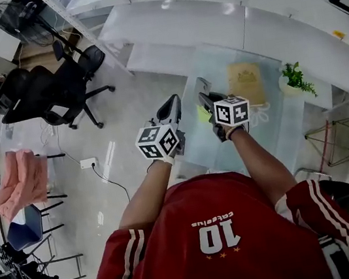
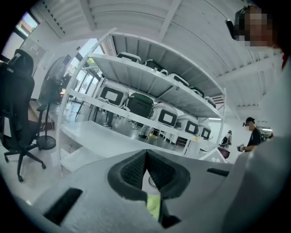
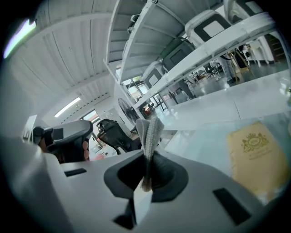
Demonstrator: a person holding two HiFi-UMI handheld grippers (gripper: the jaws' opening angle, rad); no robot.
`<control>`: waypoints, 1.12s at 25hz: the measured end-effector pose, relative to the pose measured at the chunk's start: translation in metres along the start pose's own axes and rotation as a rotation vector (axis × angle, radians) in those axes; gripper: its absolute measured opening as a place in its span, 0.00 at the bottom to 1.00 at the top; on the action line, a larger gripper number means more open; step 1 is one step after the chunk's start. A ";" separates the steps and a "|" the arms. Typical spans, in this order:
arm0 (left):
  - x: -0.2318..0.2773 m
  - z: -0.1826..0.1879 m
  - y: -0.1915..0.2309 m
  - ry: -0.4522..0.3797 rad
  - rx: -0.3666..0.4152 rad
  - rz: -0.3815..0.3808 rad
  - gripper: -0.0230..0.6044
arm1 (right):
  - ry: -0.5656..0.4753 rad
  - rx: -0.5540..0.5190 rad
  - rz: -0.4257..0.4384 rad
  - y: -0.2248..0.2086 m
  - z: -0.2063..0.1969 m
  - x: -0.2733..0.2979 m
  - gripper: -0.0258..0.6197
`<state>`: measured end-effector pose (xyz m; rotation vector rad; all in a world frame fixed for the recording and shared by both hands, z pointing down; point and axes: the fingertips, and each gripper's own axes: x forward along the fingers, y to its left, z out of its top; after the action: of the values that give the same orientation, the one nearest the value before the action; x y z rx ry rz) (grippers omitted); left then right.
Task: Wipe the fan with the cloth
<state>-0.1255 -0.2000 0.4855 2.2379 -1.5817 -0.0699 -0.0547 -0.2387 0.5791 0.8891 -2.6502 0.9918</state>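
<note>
- The right tongs [image 3: 148, 157] are clenched on the cloth [image 3: 150, 129], a pale grey folded strip that stands up out of the jaws.
- The left tongs [image 2: 146, 155] are closed tip to tip with nothing gripped. Through the gap below the tips shows a small yellow-green fan [image 2: 153, 205] with radial ribs.
- In the head view both tongs hover side by side above the glass desk [image 1: 278, 128], and the yellow-green fan is on it between them.
- A beige booklet [image 1: 246, 82] and a potted plant [image 1: 295, 79] rest farther along the desk.
- A standing fan [image 1: 17, 21] is well apart, near black office chairs [image 1: 53, 89].
</note>
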 end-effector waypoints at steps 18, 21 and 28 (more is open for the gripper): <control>-0.014 -0.058 0.006 0.115 -0.029 0.017 0.04 | 0.151 -0.069 -0.023 -0.010 -0.070 0.022 0.07; -0.012 -0.052 0.015 0.133 -0.039 -0.001 0.04 | 0.176 -0.103 -0.035 -0.010 -0.077 0.023 0.07; -0.022 -0.042 0.040 0.104 -0.038 0.084 0.05 | 0.203 -0.149 -0.099 -0.021 -0.091 0.023 0.07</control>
<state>-0.1577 -0.1784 0.5340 2.1081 -1.6027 0.0384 -0.0648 -0.2036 0.6686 0.8307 -2.4478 0.8035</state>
